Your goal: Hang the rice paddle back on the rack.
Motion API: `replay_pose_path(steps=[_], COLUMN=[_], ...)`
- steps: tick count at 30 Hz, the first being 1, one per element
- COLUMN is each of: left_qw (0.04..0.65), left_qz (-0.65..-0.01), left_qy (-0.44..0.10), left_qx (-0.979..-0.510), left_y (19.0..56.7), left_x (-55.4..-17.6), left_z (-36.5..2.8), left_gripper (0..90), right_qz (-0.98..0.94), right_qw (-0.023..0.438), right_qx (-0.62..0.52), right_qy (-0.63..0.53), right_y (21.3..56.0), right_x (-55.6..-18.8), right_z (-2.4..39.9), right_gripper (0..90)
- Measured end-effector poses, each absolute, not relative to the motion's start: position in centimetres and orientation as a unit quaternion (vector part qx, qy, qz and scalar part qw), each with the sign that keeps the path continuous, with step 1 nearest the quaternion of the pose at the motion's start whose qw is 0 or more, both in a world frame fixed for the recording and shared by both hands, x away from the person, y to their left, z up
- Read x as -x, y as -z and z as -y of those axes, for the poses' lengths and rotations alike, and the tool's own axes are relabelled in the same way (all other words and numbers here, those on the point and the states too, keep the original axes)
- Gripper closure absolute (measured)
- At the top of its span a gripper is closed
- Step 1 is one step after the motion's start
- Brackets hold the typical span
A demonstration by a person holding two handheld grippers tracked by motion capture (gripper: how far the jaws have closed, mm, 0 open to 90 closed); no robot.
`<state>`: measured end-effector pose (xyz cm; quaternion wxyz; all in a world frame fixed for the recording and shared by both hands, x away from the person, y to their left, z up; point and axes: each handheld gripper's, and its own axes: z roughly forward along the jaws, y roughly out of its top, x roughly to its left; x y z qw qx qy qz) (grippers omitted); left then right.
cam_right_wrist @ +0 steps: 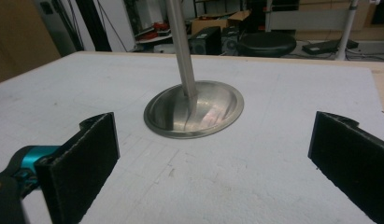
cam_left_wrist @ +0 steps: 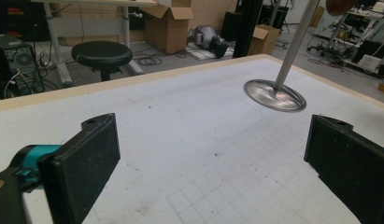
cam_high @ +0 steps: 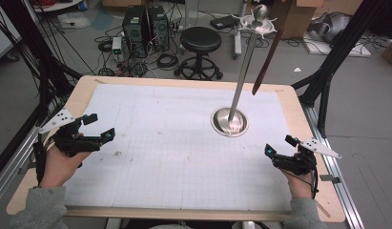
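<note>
A metal stand rises from a round steel base on the white gridded mat, right of centre. Its pole ends in a hooked top. From that top hangs a long dark red-brown strip, clear of the mat. My left gripper is held over the mat's left edge, open, nothing between its black pads. My right gripper hovers near the right edge, open and empty, pointing at the base and pole. The left gripper view has the base farther off to the right.
The wooden table edge frames the mat. Beyond the far edge stand a black stool, computer towers, cables and cardboard boxes on the floor. Black frame legs rise at the table's right.
</note>
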<state>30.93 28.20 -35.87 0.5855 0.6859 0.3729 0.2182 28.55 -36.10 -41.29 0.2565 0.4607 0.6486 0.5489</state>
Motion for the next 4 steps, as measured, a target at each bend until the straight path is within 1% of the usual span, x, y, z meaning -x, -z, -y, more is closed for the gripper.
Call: replay_pose_path(steps=[4], left_qw=[0.583], left_qz=[-0.375], left_qy=[-0.217], left_qx=[-0.688], left_y=[35.98], left_x=[-31.11], left_z=[-28.14], left_gripper=[3.9], right_qz=[-0.645], right_qw=[0.253], right_qx=[-0.465], right_qy=[-0.550], right_y=[41.50], right_x=[-28.53], right_z=[36.30], right_gripper=[0.7])
